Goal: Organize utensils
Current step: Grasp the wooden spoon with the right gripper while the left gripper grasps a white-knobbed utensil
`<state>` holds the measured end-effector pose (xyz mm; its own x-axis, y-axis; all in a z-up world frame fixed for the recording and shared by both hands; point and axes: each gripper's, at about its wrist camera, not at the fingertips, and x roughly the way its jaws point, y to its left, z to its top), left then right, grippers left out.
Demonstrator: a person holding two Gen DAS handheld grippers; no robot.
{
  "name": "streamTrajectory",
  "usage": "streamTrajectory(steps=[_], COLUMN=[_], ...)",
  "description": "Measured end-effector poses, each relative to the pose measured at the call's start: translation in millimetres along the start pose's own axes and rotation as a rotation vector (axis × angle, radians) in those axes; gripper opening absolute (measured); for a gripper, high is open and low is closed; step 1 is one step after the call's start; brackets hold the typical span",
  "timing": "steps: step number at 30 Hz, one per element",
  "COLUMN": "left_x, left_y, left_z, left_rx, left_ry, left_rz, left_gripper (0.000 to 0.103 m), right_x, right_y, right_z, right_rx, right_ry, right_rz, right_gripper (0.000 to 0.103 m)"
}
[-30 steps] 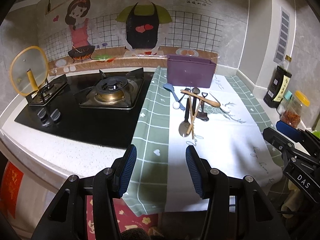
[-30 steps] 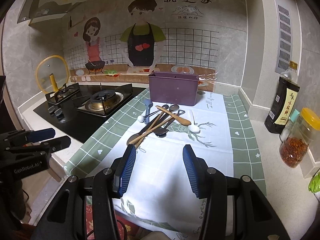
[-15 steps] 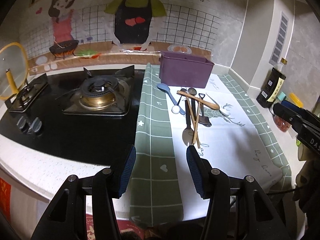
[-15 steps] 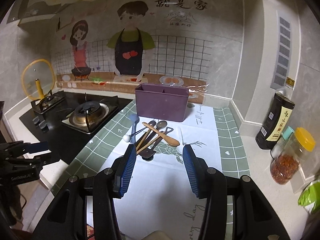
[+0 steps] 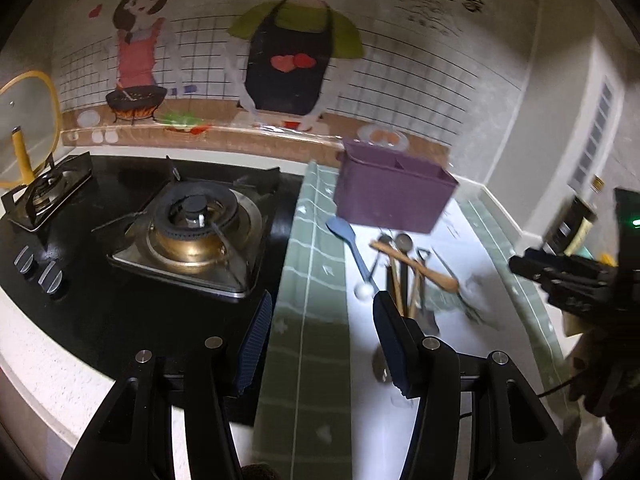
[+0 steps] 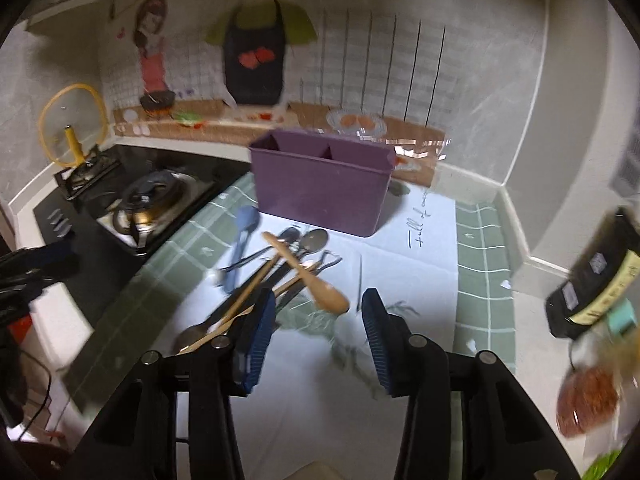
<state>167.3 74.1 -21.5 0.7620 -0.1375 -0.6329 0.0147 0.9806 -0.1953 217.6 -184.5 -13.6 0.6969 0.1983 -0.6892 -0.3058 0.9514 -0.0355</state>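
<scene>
A pile of utensils lies on a green-and-white cloth (image 6: 420,272): a wooden spoon (image 6: 308,276), a blue spatula (image 6: 240,240), dark metal spoons (image 6: 312,240) and a white-headed spoon (image 5: 364,291). Behind them stands a purple divided holder (image 6: 320,184), also in the left wrist view (image 5: 390,196). My right gripper (image 6: 318,320) is open and empty, just above the near end of the pile. My left gripper (image 5: 322,324) is open and empty over the cloth's left side, left of the pile (image 5: 404,268).
A black gas hob with burners (image 5: 192,224) and a glass lid (image 5: 24,128) lies left of the cloth. A dark sauce bottle (image 6: 592,280) and a jar of red flakes (image 6: 584,400) stand on the right. The right gripper shows in the left view (image 5: 560,276).
Both grippers have moved forward towards the utensil pile and holder, which now look nearer and larger. Both stay open. The utensils have not moved.
</scene>
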Motion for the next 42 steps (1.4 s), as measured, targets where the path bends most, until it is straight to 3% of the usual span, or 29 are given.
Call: streamTrajectory(steps=[2, 5, 8, 11, 16, 21, 26, 29, 33, 36, 38, 42], left_x=[15.0, 36.6, 58.8, 79.3, 99.3, 100.5, 96.3, 97.7, 101.9, 114.2, 121.9, 134.8], left_y=[-1.7, -6.8, -10.3, -11.8, -10.4, -3.9, 0.1, -5.8, -24.3, -34.2, -38.9, -47.9], left_z=[7.1, 15.2, 20.3, 22.3, 29.0, 24.4, 11.9, 7.8, 6.9, 8.7, 9.4, 7.0], left_rx=[-0.015, -0.009, -0.016, -0.031, -0.066, -0.043, -0.046, -0.030, 0.036, 0.042, 0.052, 0.064], left_ry=[0.040, 0.073, 0.097, 0.113, 0.130, 0.179, 0.214, 0.226, 0.209, 0.225, 0.225, 0.241], left_rz=[0.015, 0.016, 0.046, 0.060, 0.078, 0.136, 0.104, 0.040, -0.041, -0.013, 0.013, -0.011], left_gripper=[0.054, 0.054, 0.054, 0.054, 0.054, 0.054, 0.054, 0.054, 0.054, 0.051, 0.043, 0.042], right_x=[32.3, 76.0, 100.8, 110.5, 118.1, 150.5, 187.7, 185.2, 154.7, 125.1, 111.6, 91.3], right_y=[-10.4, -28.3, -42.0, -46.2, -21.3, 10.0, 25.0, 29.9, 9.7, -18.2, -34.0, -52.2], right_z=[8.9, 17.7, 18.2, 18.3, 25.8, 43.4, 54.4, 50.8, 44.1, 33.3, 23.2, 6.9], right_rx=[0.008, 0.063, 0.090, 0.040, -0.163, -0.258, -0.241, -0.258, -0.143, -0.016, 0.061, 0.110], right_ry=[0.051, 0.132, 0.159, 0.133, 0.110, 0.142, 0.230, 0.232, 0.197, 0.154, 0.142, 0.129], right_rz=[-0.006, 0.034, 0.051, 0.110, 0.297, 0.352, 0.375, 0.343, 0.316, 0.276, 0.249, 0.198], right_gripper=[0.030, 0.028, 0.028, 0.028, 0.030, 0.030, 0.021, 0.011, 0.011, 0.011, 0.011, 0.011])
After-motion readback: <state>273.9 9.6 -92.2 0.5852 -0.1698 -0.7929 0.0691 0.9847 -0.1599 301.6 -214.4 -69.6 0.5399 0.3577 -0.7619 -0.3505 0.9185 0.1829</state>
